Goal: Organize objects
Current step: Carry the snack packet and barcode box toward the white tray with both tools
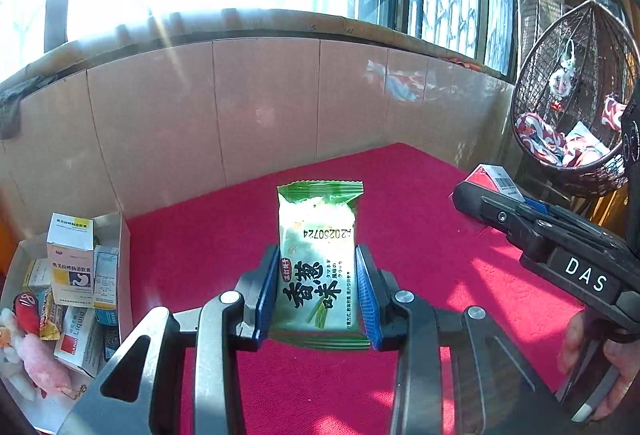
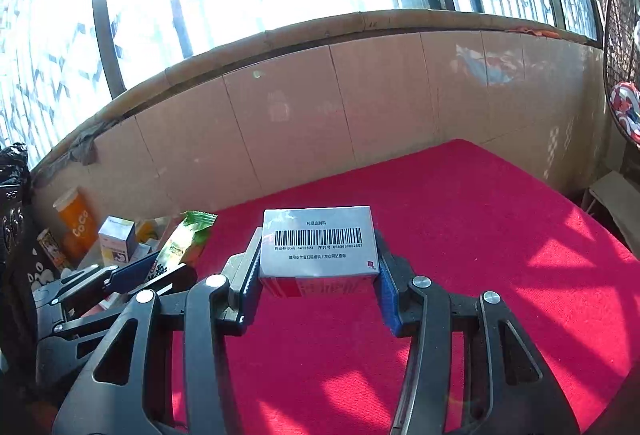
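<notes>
Now the green snack packet (image 1: 318, 267) is up off the red cloth (image 1: 420, 235), standing on end between the blue pads (image 1: 267, 291) of the left gripper (image 1: 318, 295), which pinches it across its lower half; the top seal pokes well clear above the fingertips. Over on the right, the barcoded medicine box (image 2: 318, 245) sits flat between the right gripper (image 2: 318, 275)'s jaws, clamped on its two short sides, barcode face up, its red front edge towards the camera. Both items look airborne, nothing under them but cloth.

Where to next? My read is the white tray (image 1: 120, 235) at the left edge of the table, already crowded with medicine cartons (image 1: 70, 259), a snack wrapper and a soft toy. To do this well, I'd carry the packet in first, since its hand is nearer the tray, and keep the squeeze gentle: that wrapper is soft and whatever's inside may crumble. The box is rigid and will take a firm hold, but it wants a free slot, so lower it level and release only once it rests. Keep the two tools apart; in the left view the right gripper (image 1: 480, 191) hangs well off to the side.
</notes>
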Action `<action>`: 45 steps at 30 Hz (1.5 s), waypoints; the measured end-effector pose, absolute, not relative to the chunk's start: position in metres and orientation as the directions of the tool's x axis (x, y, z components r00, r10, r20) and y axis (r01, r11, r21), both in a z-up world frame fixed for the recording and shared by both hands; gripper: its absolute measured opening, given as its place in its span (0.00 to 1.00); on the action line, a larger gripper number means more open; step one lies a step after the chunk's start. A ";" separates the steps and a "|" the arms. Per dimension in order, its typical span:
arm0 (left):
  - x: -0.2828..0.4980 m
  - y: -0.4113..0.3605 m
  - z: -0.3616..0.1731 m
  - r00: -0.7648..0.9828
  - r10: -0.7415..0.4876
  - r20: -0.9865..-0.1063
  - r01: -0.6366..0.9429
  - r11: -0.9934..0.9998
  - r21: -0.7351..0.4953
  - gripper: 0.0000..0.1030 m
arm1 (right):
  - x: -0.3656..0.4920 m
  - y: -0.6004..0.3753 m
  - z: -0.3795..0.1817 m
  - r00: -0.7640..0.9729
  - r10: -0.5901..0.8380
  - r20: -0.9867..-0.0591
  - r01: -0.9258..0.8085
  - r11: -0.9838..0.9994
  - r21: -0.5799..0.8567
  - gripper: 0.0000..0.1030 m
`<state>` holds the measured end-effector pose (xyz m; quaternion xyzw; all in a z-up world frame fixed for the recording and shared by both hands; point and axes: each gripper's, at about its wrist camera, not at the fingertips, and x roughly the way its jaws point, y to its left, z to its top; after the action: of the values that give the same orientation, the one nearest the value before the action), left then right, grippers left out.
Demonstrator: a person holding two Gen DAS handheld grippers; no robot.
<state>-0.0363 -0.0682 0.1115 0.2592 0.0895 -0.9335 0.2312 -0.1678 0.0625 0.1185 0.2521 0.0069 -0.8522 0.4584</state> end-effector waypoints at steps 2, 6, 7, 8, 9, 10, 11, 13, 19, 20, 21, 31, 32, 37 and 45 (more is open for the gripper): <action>-0.031 -0.071 0.114 -0.761 -0.390 -0.518 0.486 -0.872 -0.057 0.36 | -0.163 0.061 0.122 -0.449 -0.784 -0.429 0.792 -0.571 0.214 0.47; -0.019 -0.077 0.118 -0.766 -0.402 -0.501 0.502 -0.862 -0.075 0.36 | -0.152 0.055 0.129 -0.442 -0.793 -0.418 0.806 -0.556 0.204 0.47; -0.016 -0.078 0.119 -0.767 -0.405 -0.498 0.505 -0.859 -0.079 0.36 | -0.150 0.054 0.130 -0.440 -0.795 -0.417 0.809 -0.553 0.201 0.47; -0.013 -0.080 0.120 -0.767 -0.409 -0.494 0.509 -0.857 -0.082 0.36 | -0.147 0.052 0.132 -0.438 -0.797 -0.415 0.812 -0.549 0.197 0.47; -0.010 -0.082 0.121 -0.768 -0.412 -0.491 0.513 -0.854 -0.086 0.36 | -0.145 0.051 0.134 -0.436 -0.800 -0.413 0.816 -0.545 0.194 0.47; -0.007 -0.084 0.123 -0.768 -0.416 -0.487 0.518 -0.851 -0.089 0.36 | -0.143 0.050 0.136 -0.434 -0.802 -0.411 0.819 -0.542 0.191 0.47; -0.004 -0.085 0.124 -0.768 -0.421 -0.482 0.522 -0.848 -0.093 0.36 | -0.140 0.048 0.137 -0.432 -0.804 -0.408 0.822 -0.537 0.189 0.47; 0.002 -0.088 0.127 -0.768 -0.431 -0.474 0.532 -0.841 -0.098 0.36 | -0.136 0.045 0.141 -0.427 -0.808 -0.405 0.829 -0.529 0.181 0.47; 0.020 -0.097 0.134 -0.764 -0.460 -0.452 0.560 -0.821 -0.110 0.36 | -0.118 0.036 0.149 -0.412 -0.821 -0.396 0.850 -0.503 0.159 0.47; 0.022 -0.098 0.134 -0.763 -0.463 -0.450 0.563 -0.818 -0.113 0.36 | -0.115 0.034 0.149 -0.409 -0.822 -0.396 0.852 -0.499 0.156 0.47; 0.025 -0.100 0.135 -0.762 -0.466 -0.449 0.567 -0.815 -0.117 0.36 | -0.113 0.033 0.150 -0.407 -0.823 -0.396 0.855 -0.496 0.154 0.47; 0.062 -0.119 0.141 -0.748 -0.514 -0.421 0.617 -0.771 -0.155 0.36 | -0.083 0.016 0.163 -0.372 -0.846 -0.383 0.888 -0.444 0.119 0.47; 0.067 -0.121 0.142 -0.745 -0.521 -0.416 0.623 -0.766 -0.159 0.36 | -0.079 0.013 0.165 -0.366 -0.850 -0.379 0.893 -0.436 0.114 0.47; 0.087 -0.135 0.145 -0.728 -0.552 -0.407 0.656 -0.734 -0.175 0.36 | -0.058 0.000 0.172 -0.332 -0.866 -0.373 0.915 -0.392 0.094 0.47; 0.129 -0.154 0.145 -0.695 -0.604 -0.390 0.705 -0.678 -0.208 0.36 | -0.020 -0.024 0.179 -0.280 -0.887 -0.368 0.946 -0.321 0.053 0.47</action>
<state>0.1286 -0.1539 0.1449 0.1462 0.1737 -0.9041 0.3620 -0.0202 -0.0237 0.1786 0.1678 0.0880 -0.7951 0.5761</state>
